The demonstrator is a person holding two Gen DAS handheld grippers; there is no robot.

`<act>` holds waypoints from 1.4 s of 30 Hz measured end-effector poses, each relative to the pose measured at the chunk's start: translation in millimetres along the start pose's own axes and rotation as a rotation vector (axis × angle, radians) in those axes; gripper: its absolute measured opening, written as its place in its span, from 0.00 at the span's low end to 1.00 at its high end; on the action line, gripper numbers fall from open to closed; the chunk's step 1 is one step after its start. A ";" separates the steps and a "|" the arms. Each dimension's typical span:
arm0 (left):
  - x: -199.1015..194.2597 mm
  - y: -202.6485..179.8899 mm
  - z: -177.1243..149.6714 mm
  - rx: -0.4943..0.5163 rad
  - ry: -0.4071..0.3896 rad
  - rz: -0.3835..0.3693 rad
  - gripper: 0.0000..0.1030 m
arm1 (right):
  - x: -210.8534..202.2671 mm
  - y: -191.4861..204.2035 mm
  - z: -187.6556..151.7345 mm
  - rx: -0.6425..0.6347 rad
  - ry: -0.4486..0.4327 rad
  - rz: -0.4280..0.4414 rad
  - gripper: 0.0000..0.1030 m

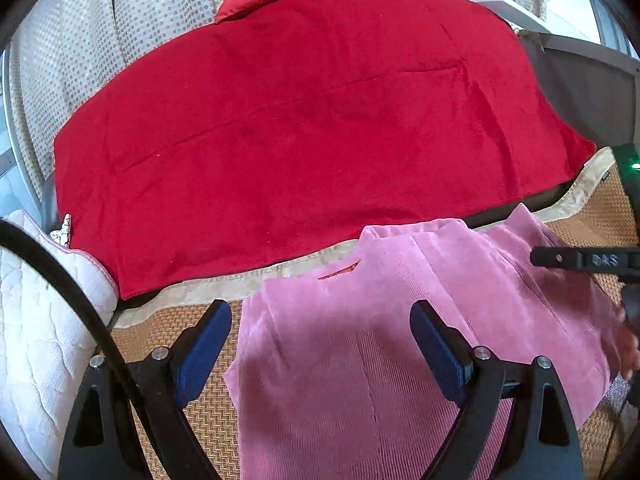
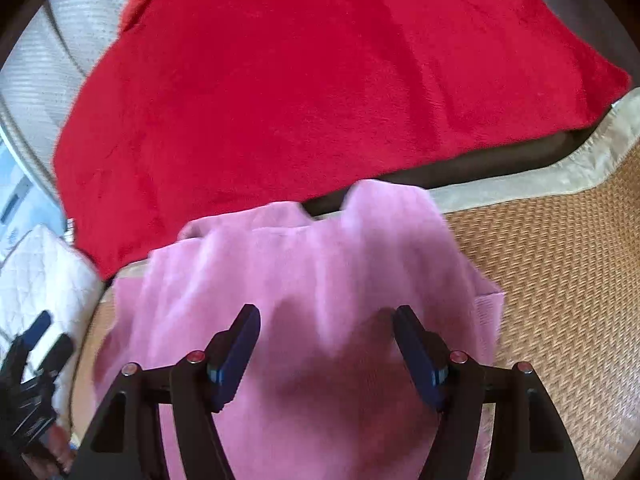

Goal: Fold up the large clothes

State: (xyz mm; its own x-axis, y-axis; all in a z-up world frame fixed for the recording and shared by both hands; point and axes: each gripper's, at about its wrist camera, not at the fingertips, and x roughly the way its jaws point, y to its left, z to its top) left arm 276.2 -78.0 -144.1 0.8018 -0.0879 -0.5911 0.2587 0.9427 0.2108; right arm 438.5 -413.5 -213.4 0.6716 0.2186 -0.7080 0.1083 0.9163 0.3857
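- Pink garment (image 1: 360, 344) lies partly folded on the woven mat (image 1: 192, 412), lower centre, below the red blanket (image 1: 300, 120).
- Left claw (image 1: 320, 344) wide and empty; right claw (image 2: 326, 344) apart, gripping nothing.
- Likely between folds: next, pick an edge to fold over.

The right gripper (image 2: 326, 344) is hovering open over a folded pink corduroy garment (image 2: 304, 276); a red plush blanket (image 2: 320, 80) is lying at twelve o'clock.

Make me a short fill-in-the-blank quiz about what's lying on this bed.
1. The garment under the tools is ____ in colour.
2. Behind it lies a big ____ blanket.
3. The garment rests on a woven ____.
4. Both tools, left tool and right tool, hold ____.

Answers: pink; red; mat; nothing
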 end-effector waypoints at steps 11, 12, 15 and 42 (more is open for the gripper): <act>31.0 -2.7 -11.9 0.015 0.142 -0.028 0.88 | 34.9 44.1 -37.9 -0.142 0.152 0.039 0.65; 40.6 -2.0 -16.5 0.013 0.187 -0.041 0.88 | 32.9 45.8 -36.3 -0.143 0.153 0.037 0.64; 71.2 6.2 -34.3 -0.036 0.334 -0.083 0.88 | 20.5 48.1 -35.1 -0.139 0.135 0.054 0.64; -22.2 26.9 -77.7 -0.196 0.132 -0.039 0.88 | -88.4 90.7 -104.8 -0.380 -0.067 -0.242 0.62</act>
State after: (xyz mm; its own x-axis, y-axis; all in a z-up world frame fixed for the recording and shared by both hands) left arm 223.5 -25.7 -185.8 0.7123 -0.0951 -0.6954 0.1684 0.9850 0.0378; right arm 312.1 -314.5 -177.9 0.7073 -0.0275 -0.7064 -0.0007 0.9992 -0.0395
